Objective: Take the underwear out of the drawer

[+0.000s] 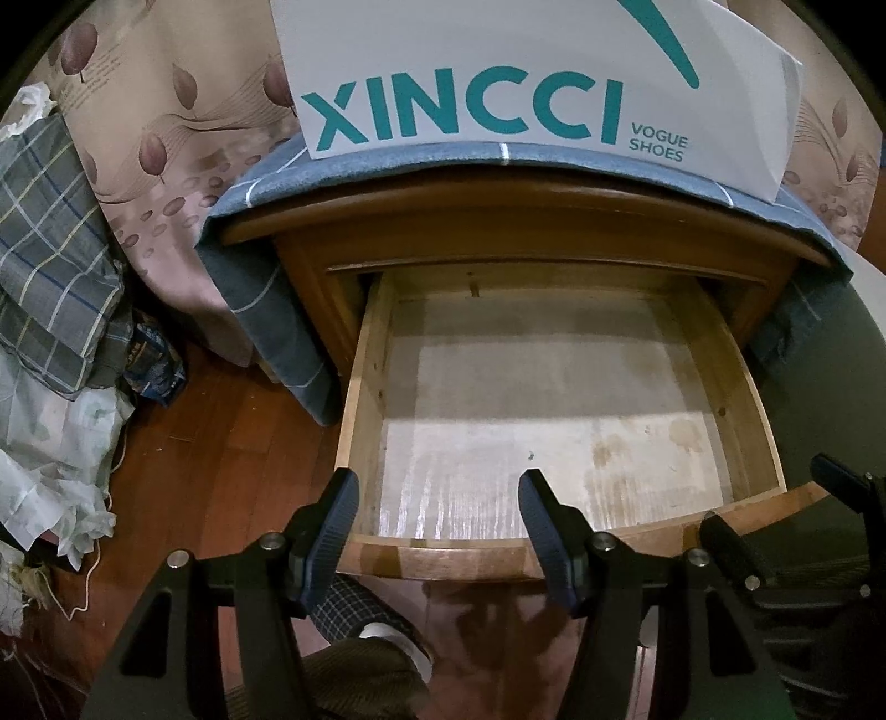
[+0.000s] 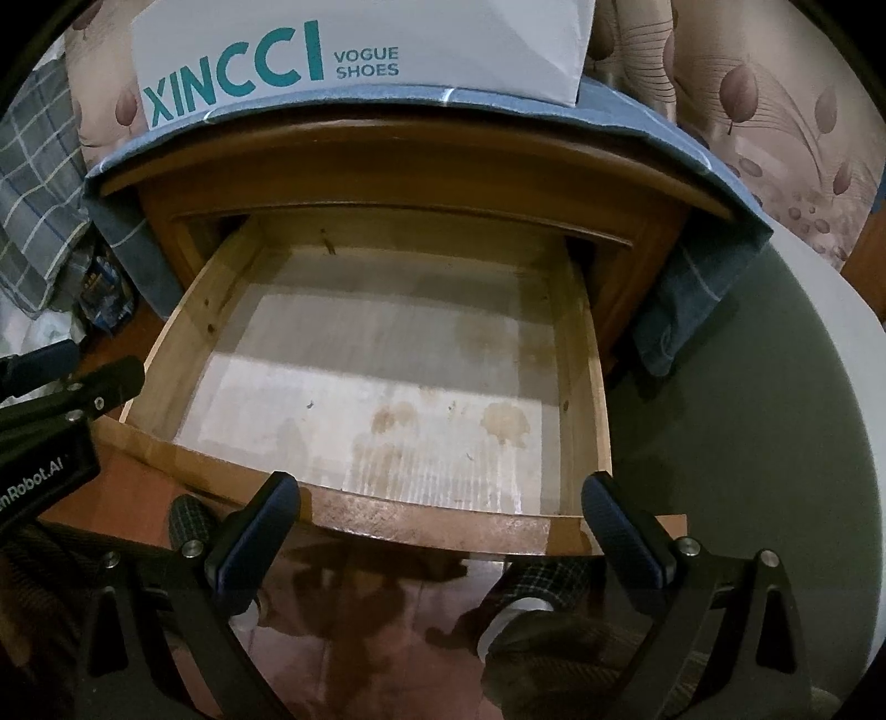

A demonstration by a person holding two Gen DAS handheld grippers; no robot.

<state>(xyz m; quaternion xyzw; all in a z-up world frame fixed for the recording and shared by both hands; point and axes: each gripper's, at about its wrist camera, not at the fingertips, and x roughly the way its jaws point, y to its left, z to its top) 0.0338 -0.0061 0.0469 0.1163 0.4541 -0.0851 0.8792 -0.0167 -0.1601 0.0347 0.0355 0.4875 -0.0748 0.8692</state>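
The wooden drawer (image 1: 443, 556) (image 2: 432, 520) of the bedside cabinet stands pulled out. Its floor is lined with stained white paper, and nothing lies in it. No underwear shows in either view. My left gripper (image 1: 438, 490) hovers over the drawer's front rim, open, with nothing between its fingers. My right gripper (image 2: 440, 490) hangs over the same rim further right, open wide and just as empty. The right gripper's fingers (image 1: 725, 545) also reach into the left wrist view at the right edge. The left gripper's fingers (image 2: 83, 382) show at the left edge of the right wrist view.
A white XINCCI shoe box (image 1: 498, 83) (image 2: 360, 50) sits on the cabinet's blue checked cloth (image 1: 266, 177). Left of the cabinet are a leaf-print bedspread (image 1: 166, 166), a plaid cloth heap (image 1: 50, 249) and bags on the wooden floor. A person's plaid-trousered leg (image 1: 354, 615) is below the drawer.
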